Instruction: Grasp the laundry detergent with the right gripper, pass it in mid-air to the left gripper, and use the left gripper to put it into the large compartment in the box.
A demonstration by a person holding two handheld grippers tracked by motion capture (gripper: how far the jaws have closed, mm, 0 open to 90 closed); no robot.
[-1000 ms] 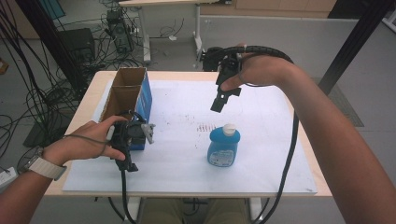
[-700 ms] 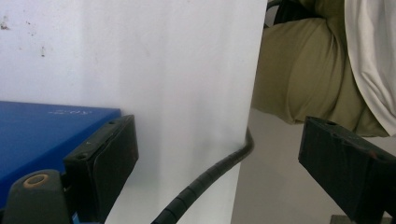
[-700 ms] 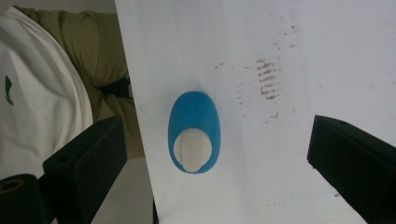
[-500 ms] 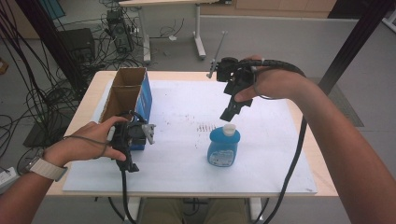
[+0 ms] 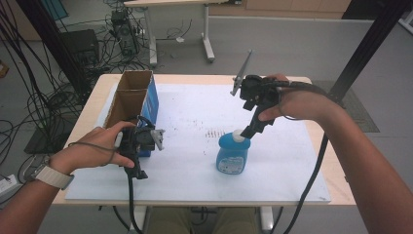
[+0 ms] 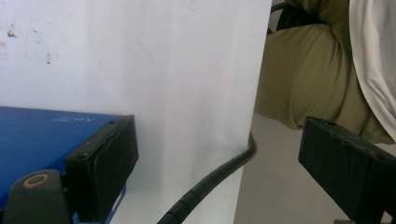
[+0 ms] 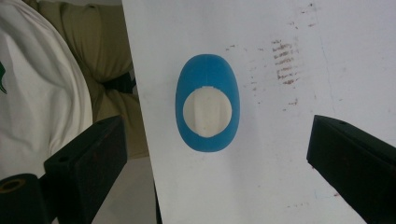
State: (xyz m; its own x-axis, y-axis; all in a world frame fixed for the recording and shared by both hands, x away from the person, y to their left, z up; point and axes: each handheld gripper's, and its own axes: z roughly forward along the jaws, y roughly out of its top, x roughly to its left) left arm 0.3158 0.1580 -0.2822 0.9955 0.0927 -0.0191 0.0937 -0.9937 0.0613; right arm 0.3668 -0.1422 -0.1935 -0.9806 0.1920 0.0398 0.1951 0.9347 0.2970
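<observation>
A blue bottle [image 5: 233, 156] with a white cap [image 5: 238, 136] stands upright on the white mat. My right gripper [image 5: 247, 130] points down just above and behind the cap. In the right gripper view the bottle [image 7: 207, 74] lies straight below, between the wide-open jaws of the right gripper [image 7: 217, 127], which do not touch it. My left gripper [image 5: 137, 170] rests at the mat's left, against the near end of a blue-sided cardboard box [image 5: 131, 97]. In its own view the left gripper [image 6: 217, 130] is open, with one jaw beside the blue box [image 6: 42, 135] and its cable between the jaws.
The white mat [image 5: 195, 180] covers most of the wooden table [image 5: 336, 195]. Brown smudges [image 5: 214, 132] mark the mat left of the bottle. The open-topped box stands along the left edge. Cables and another table's legs lie on the floor behind.
My right gripper has come down and toward the near side, from high over the table's far part to just above the bottle's cap. The left hand has not moved.
</observation>
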